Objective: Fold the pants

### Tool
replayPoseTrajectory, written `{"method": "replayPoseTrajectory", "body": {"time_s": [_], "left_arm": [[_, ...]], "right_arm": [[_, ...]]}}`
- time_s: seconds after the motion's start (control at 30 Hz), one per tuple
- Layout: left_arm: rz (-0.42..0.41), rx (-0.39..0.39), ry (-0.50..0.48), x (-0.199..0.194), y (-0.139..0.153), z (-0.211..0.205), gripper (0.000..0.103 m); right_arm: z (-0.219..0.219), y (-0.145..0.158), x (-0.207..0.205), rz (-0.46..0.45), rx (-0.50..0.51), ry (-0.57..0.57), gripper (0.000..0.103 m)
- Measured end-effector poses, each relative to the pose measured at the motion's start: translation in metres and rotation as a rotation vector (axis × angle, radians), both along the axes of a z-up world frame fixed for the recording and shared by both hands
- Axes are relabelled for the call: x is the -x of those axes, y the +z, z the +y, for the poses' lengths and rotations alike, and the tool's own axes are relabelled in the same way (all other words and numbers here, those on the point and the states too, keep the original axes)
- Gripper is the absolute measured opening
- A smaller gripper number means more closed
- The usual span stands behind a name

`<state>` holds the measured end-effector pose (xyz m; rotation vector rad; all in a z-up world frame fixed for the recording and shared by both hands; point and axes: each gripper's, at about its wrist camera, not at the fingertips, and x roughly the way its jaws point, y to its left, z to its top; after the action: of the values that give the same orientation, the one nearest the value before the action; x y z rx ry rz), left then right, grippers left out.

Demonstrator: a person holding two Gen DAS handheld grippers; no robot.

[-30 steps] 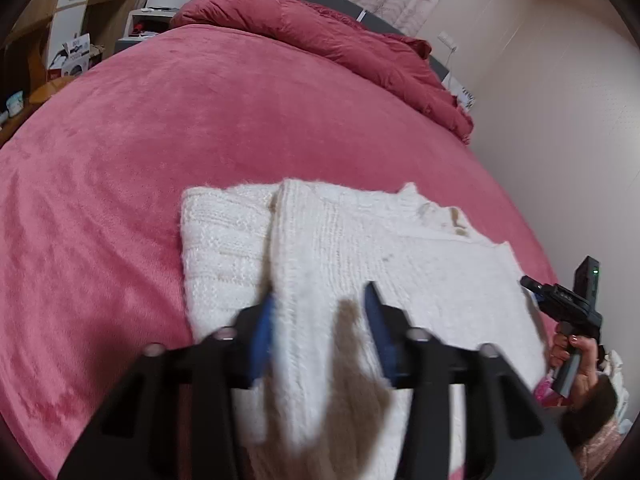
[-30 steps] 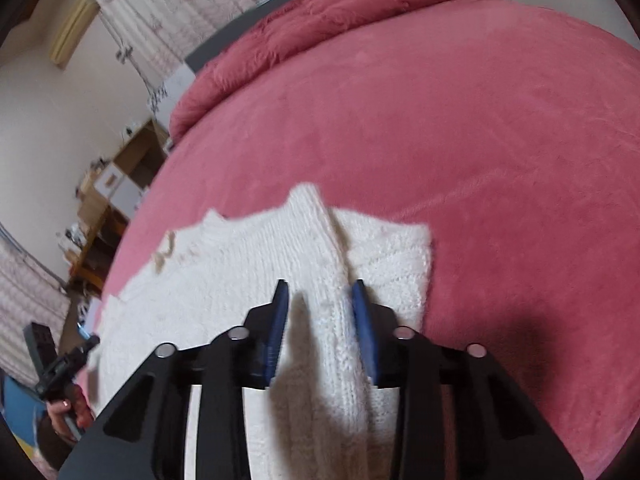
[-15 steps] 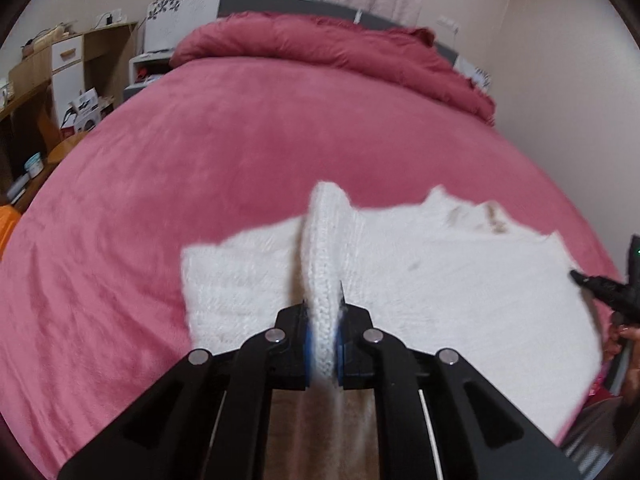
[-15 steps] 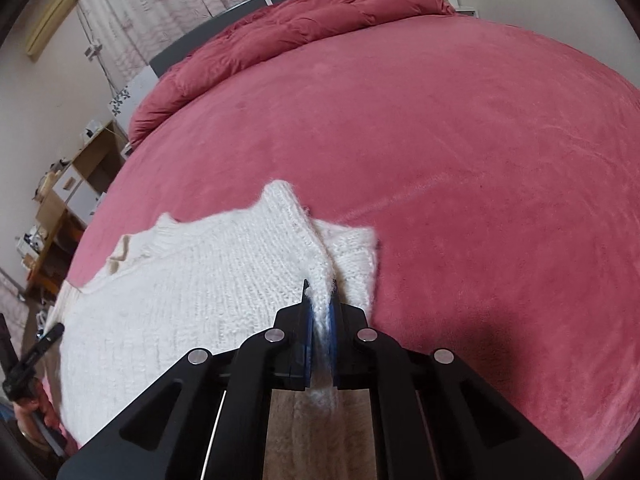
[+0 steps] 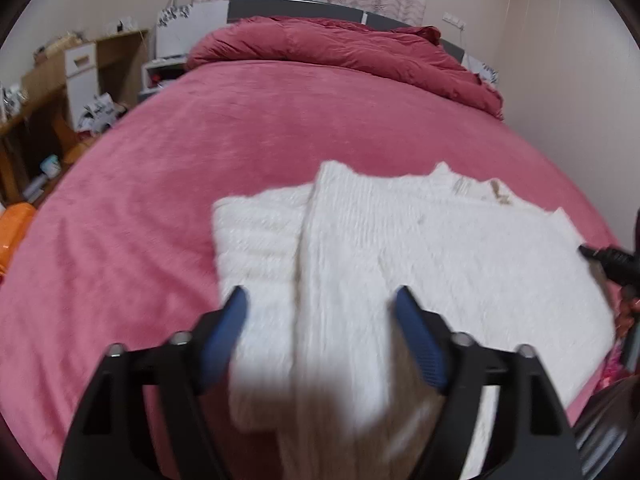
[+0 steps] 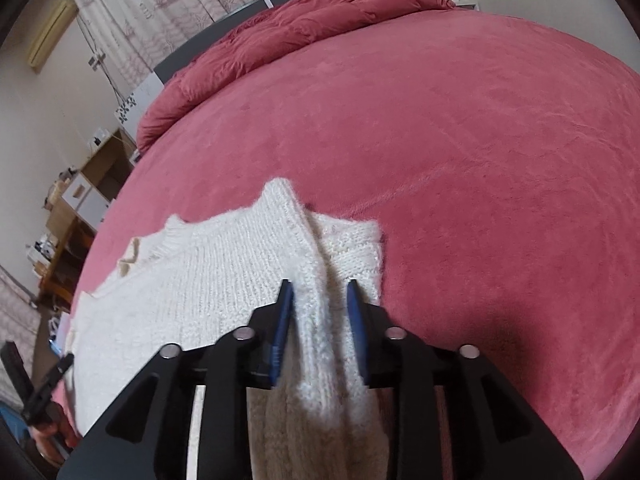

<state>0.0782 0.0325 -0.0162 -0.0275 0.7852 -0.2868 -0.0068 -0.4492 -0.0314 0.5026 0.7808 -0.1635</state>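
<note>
Left view: half a second ago my left gripper [image 5: 320, 312] pinched the fold; now its fingers are wide apart, so I let go. The pants [image 5: 400, 264], white, fuzzy, knitted, lie folded mid-frame on the soft pink bed [image 5: 160, 200].

Right view: my right gripper [image 6: 320, 300] opened too, fingers apart around a raised ridge of pants [image 6: 224, 264].

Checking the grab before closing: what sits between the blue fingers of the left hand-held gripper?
In the left wrist view, the left hand-held gripper is open, and a raised fold of the white knit garment runs between its fingers, touching neither.
</note>
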Motion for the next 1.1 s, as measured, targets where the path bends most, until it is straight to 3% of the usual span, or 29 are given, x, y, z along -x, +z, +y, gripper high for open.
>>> {"method": "replayPoseTrajectory", "body": {"time_s": [0.03,0.07,0.17,0.23,0.33,0.47,0.63,1.1], "left_arm": [[-0.004,-0.007,0.014,0.006,-0.001,0.000,0.087],[0.001,0.002,0.021,0.011,-0.002,0.002,0.088],[0.027,0.015,0.041,0.019,-0.010,0.005,0.093],[0.045,0.029,0.048,0.023,-0.017,0.008,0.095],[0.061,0.062,0.061,0.026,-0.021,0.013,0.097],[0.057,0.052,0.064,0.031,-0.023,0.014,0.099],[0.050,0.030,0.059,0.037,-0.023,0.015,0.100],[0.073,0.072,0.096,0.040,-0.020,0.030,0.101]], "right_arm": [[0.000,0.004,0.004,-0.009,0.016,-0.023,0.048],[0.000,0.007,0.008,-0.022,0.023,-0.037,0.053],[-0.002,0.014,0.022,-0.061,0.002,-0.046,0.058],[-0.002,0.013,0.029,-0.055,-0.005,-0.051,0.065],[-0.003,0.009,0.035,-0.034,-0.020,-0.051,0.068],[-0.010,0.002,0.040,-0.021,-0.101,-0.049,0.088],[-0.026,-0.014,0.043,-0.003,-0.254,-0.061,0.089],[-0.039,-0.024,0.056,-0.003,-0.330,-0.021,0.089]]}}
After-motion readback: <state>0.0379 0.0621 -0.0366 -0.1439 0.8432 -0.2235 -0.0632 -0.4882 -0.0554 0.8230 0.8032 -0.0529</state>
